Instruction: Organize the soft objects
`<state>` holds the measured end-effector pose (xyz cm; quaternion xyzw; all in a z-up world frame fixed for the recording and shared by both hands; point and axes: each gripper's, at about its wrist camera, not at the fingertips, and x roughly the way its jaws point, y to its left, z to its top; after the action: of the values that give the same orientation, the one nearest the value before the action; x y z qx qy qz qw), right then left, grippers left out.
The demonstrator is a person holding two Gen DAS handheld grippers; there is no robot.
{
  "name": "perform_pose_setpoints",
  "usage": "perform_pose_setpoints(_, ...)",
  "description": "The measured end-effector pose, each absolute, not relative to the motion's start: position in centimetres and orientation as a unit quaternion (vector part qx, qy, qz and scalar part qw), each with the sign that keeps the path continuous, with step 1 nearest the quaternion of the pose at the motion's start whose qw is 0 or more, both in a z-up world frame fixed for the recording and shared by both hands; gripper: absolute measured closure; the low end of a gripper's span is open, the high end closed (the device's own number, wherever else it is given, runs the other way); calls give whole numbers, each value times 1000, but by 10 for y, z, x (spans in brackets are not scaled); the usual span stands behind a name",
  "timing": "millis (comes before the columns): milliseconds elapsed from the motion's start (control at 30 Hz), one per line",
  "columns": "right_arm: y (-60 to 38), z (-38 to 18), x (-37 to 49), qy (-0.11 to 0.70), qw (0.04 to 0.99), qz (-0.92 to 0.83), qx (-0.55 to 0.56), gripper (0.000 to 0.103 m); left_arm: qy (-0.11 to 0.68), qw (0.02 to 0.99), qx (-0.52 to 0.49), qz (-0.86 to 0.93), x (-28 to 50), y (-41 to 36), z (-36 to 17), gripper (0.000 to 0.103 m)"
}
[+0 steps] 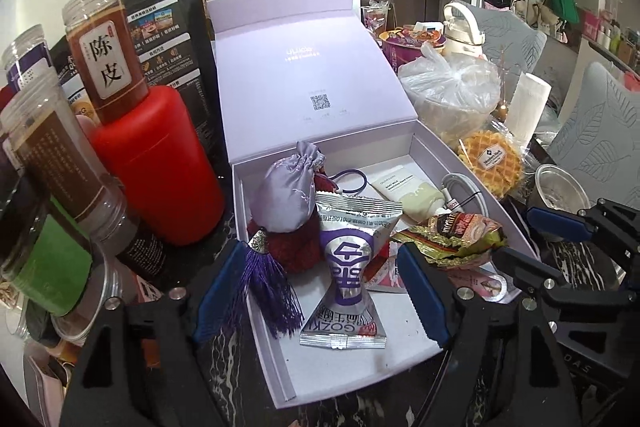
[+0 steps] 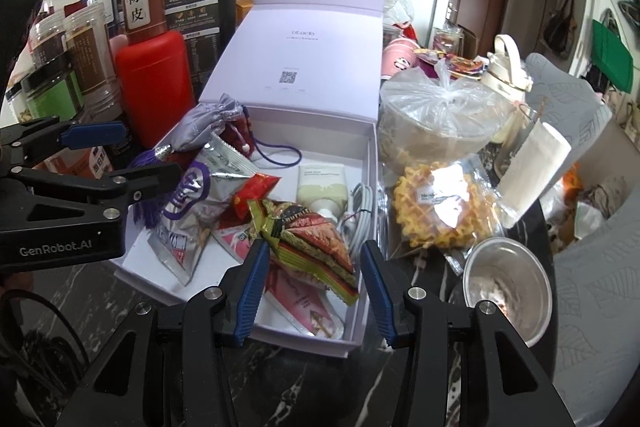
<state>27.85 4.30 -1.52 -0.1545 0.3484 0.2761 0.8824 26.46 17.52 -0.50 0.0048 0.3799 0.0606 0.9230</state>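
An open lavender box (image 1: 256, 227) (image 2: 370, 187) holds soft items: a silver drawstring pouch (image 1: 288, 191) (image 2: 204, 127) with a purple tassel (image 1: 276, 291), a silver-purple snack packet (image 1: 346, 267) (image 2: 188, 211), a green-red foil snack bag (image 1: 456, 235) (image 2: 316, 247), a cream tube (image 1: 404, 187) (image 2: 322, 187) and a white cable (image 2: 358, 211). My left gripper (image 1: 320, 291) is open, its fingers either side of the tassel and silver packet. My right gripper (image 2: 314, 287) is open, straddling the foil bag at the box's near right corner.
Left of the box stand a red canister (image 1: 160, 163) (image 2: 156, 87), several jars (image 1: 100, 51) and a black pouch (image 1: 168, 27). To the right are a bagged waffle (image 2: 440, 207), a tied plastic bag (image 2: 436, 107), a paper roll (image 2: 532, 163) and a metal cup (image 2: 508, 287).
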Motion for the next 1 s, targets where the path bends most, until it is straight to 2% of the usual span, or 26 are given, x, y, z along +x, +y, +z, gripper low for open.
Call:
perform_pose_setpoints(700, 18, 75, 206, 269, 920, 250, -138, 53, 310, 948, 8, 68, 179, 164, 85, 25)
perform_pose_setpoints(833, 11, 89, 181, 251, 926, 248, -135, 48, 292, 954, 9, 72, 155, 161, 97, 25)
perform_pose_setpoints(1000, 1, 101, 149, 232, 931, 250, -127, 36, 279, 958, 5, 72, 127, 157, 107, 25)
